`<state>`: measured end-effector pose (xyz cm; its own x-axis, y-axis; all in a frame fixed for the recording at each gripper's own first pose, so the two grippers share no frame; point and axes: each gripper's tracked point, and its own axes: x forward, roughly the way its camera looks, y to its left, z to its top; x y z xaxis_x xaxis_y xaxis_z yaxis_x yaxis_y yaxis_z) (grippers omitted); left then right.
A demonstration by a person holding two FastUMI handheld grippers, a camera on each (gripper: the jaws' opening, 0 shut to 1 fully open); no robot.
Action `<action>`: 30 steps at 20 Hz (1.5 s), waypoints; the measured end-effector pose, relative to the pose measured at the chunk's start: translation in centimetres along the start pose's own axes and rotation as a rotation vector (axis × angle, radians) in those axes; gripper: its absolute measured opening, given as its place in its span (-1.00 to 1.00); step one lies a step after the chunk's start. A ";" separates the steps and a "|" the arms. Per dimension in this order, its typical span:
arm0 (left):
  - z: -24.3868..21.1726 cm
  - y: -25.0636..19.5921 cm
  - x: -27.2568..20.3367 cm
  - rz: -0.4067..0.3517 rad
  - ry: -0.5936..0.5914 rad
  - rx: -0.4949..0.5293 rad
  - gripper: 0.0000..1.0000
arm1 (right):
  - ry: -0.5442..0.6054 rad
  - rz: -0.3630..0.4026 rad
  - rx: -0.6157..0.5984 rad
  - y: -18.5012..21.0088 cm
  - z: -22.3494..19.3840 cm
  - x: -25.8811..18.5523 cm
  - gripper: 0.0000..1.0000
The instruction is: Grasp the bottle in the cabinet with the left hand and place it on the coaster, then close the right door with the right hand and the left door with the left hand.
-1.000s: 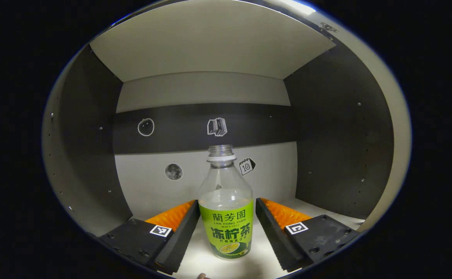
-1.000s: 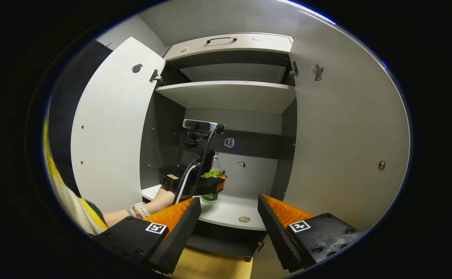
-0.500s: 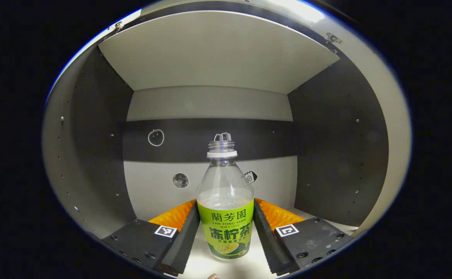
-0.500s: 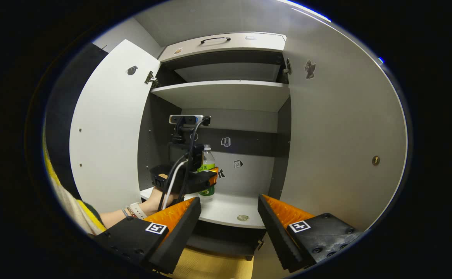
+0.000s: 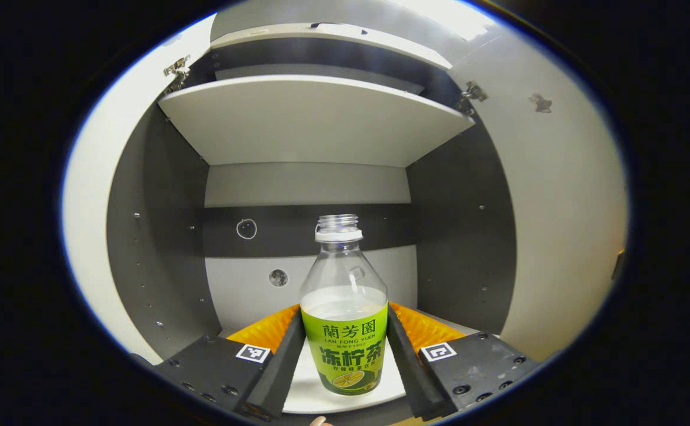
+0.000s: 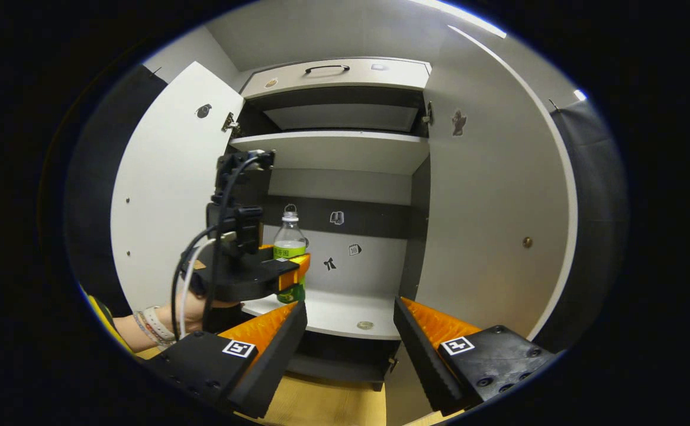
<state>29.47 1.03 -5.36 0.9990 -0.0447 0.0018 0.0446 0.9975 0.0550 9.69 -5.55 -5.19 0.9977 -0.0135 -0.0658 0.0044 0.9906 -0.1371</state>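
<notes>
so the left gripper (image 5: 345, 355) has its jaws pressed on both sides of the bottle (image 5: 344, 331). it holds the bottle upright, at the front edge of the cabinet shelf (image 6: 345, 316), and the bottle looks lifted a little. so the grab is done. the coaster may be the small round thing (image 6: 365, 325) on the shelf, but i cannot tell. the bottle must go there next. the right gripper (image 6: 351, 349) waits out front with wide, empty jaws. the right door (image 6: 487, 236) and left door (image 6: 161, 207) both stand open, so closing them is left.
</notes>
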 end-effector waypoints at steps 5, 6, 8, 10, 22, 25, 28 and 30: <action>-0.6 -2.1 -8.3 -0.062 0.007 -0.020 0.56 | -0.009 -0.083 -0.029 -0.9 0.7 -2.8 0.96; -1.0 -2.6 -9.9 -0.074 0.002 -0.018 0.55 | -0.015 -0.100 -0.034 -1.1 0.9 -3.5 0.96; -2.0 -4.3 -13.0 -0.123 -0.004 -0.019 0.55 | -0.022 -0.126 -0.034 -1.2 1.1 -4.8 0.96; -3.2 -5.7 -15.7 -0.165 -0.003 -0.028 0.55 | -0.024 -0.143 -0.025 -1.2 1.2 -5.8 0.95; -15.2 -13.4 -26.3 -0.307 0.055 -0.075 0.55 | -0.012 -0.165 -0.003 -1.8 -1.0 -7.1 0.95; -18.2 -14.9 -27.7 -0.312 0.059 -0.055 0.55 | -0.030 -0.135 0.046 -0.9 -1.5 -6.9 0.95; -21.3 -15.8 -28.8 -0.300 0.075 -0.047 0.55 | -0.030 -0.109 0.000 -0.5 -2.7 -6.7 0.96; -23.4 -16.5 -29.4 -0.299 0.101 -0.065 0.55 | -0.017 -0.080 -0.034 0.1 -3.8 -6.6 0.95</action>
<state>-0.57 -12.82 -29.71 0.9369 -0.3337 -0.1042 0.3329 0.9426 -0.0263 2.85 -5.91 -8.51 0.9953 -0.0894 -0.0361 0.0818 0.9812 -0.1748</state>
